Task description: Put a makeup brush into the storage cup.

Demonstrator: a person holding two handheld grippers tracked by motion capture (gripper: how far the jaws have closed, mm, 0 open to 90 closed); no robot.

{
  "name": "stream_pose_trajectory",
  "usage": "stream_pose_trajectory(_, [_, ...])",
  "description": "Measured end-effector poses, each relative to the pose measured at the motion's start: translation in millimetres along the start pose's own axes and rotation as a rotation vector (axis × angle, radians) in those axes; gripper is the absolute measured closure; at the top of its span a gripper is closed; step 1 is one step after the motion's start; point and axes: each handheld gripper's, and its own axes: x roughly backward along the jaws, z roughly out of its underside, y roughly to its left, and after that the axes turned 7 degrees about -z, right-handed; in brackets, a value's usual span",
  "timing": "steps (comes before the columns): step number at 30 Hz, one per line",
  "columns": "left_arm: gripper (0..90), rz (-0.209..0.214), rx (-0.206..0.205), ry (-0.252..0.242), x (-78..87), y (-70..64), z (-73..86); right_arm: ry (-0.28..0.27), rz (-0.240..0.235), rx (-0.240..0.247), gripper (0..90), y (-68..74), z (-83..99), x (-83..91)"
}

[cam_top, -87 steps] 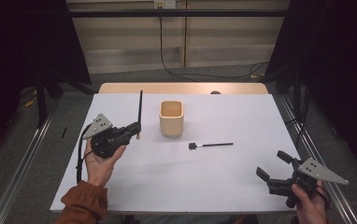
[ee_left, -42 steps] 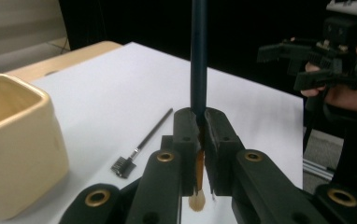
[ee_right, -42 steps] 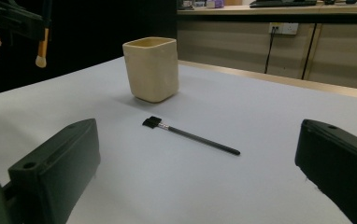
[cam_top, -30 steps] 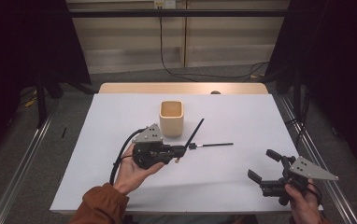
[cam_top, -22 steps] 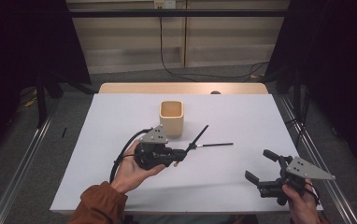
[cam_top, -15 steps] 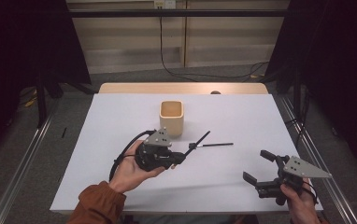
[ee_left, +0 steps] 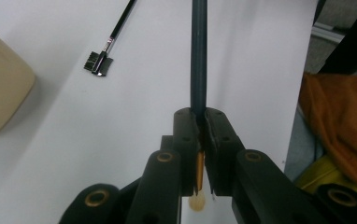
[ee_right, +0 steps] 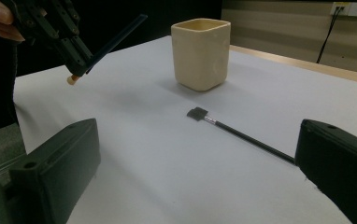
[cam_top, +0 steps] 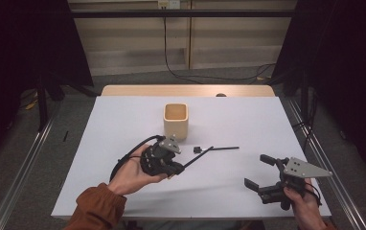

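My left gripper (cam_top: pixel 180 167) is shut on a dark pencil (cam_top: pixel 201 155) near its eraser end, held just above the table in front of a cream square cup (cam_top: pixel 176 120). The pencil's tip points up-right, over a thin black brush (cam_top: pixel 219 149) that lies flat. In the left gripper view the jaws (ee_left: pixel 200 126) pinch the pencil (ee_left: pixel 198 56), with the brush (ee_left: pixel 103 55) and the cup (ee_left: pixel 1 93) to the left. My right gripper (cam_top: pixel 257 170) stands open and empty at the front right. Its view shows the cup (ee_right: pixel 201 53), the brush (ee_right: pixel 232 128) and the left gripper (ee_right: pixel 74 56).
The white table (cam_top: pixel 123 124) has a wooden strip along its far edge. Metal rails run down both sides of the table on the floor. An orange sleeve (cam_top: pixel 97 208) comes in at the front left.
My left gripper has carried the pencil from the table's left side to the centre and tilted it lower toward the brush. The right gripper has shifted slightly left.
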Motion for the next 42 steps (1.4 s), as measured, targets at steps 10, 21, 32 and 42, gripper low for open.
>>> stream_pose_trajectory(10, [84.0, 0.021, -0.03, 0.1, -2.5, 0.2, 1.0, 0.013, -0.015, 0.025, 0.0, 0.2, -7.3, -1.3])
stream_pose_trajectory(21, [84.0, 0.058, -0.052, 0.178, -9.9, -1.0, 3.0, 0.058, -0.036, 0.02, 0.0, 1.5, -8.6, -5.1])
stream_pose_trajectory(32, [84.1, 0.072, -0.073, 0.206, -12.1, -4.2, -1.3, 0.092, -0.107, 0.047, 0.0, 2.1, -22.4, -21.0])
stream_pose_trajectory(42, [84.0, 0.077, -0.105, 0.228, -14.8, -5.9, -3.4, 0.134, -0.178, 0.051, 0.1, 0.8, -37.1, -49.9])
